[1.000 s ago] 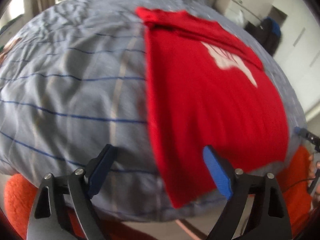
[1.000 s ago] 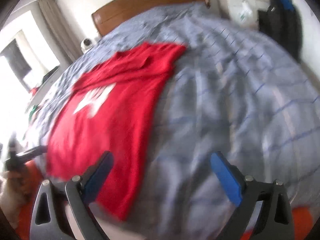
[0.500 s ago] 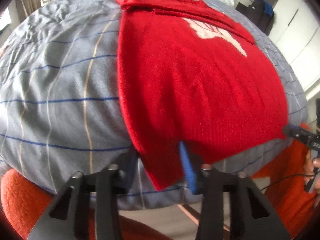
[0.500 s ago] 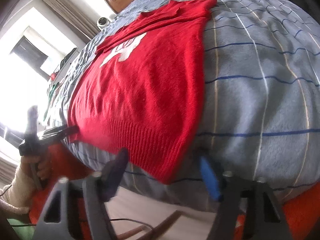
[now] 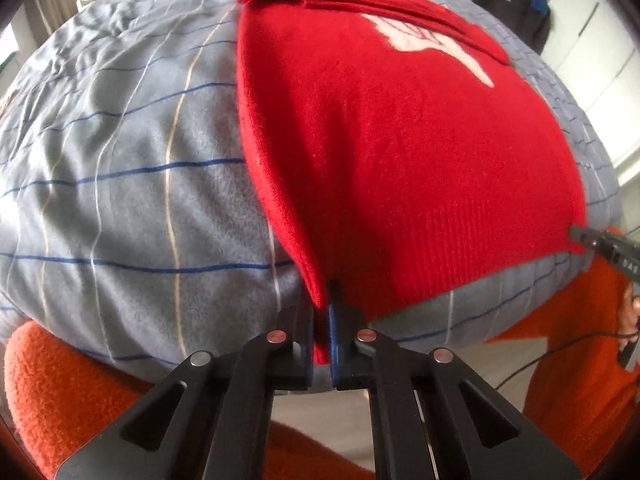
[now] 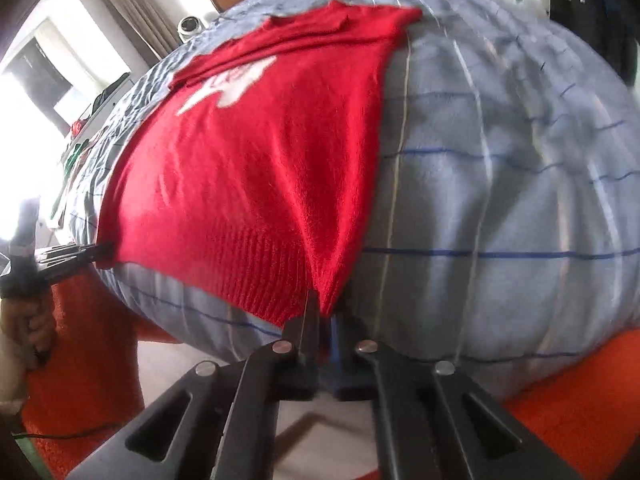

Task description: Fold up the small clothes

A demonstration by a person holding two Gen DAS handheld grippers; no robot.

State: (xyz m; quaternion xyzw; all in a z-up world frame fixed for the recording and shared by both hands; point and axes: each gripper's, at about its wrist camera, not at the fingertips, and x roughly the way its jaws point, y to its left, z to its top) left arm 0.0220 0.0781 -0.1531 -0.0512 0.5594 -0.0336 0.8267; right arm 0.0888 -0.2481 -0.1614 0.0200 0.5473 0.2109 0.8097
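Left gripper (image 5: 321, 322) first: its jaws are pinched together on the near left hem corner of the red sweater (image 5: 400, 152), the knit caught between the blue pads just off the edge of the bed. From that corner the sweater runs flat up the grey checked bedcover (image 5: 120, 184), ribbed hem nearest, a white motif (image 5: 424, 44) higher on the chest and the sleeves folded across the top. At the far right of the hem, the right gripper (image 5: 578, 235) reaches in to the other corner. Seen from its own camera, the right gripper (image 6: 320, 316) is likewise closed tight, clamping the right hem corner of the sweater (image 6: 260, 152). Beyond it the bedcover (image 6: 500, 200) stretches away bare, with orange fabric (image 6: 580, 396) below the bed's edge.
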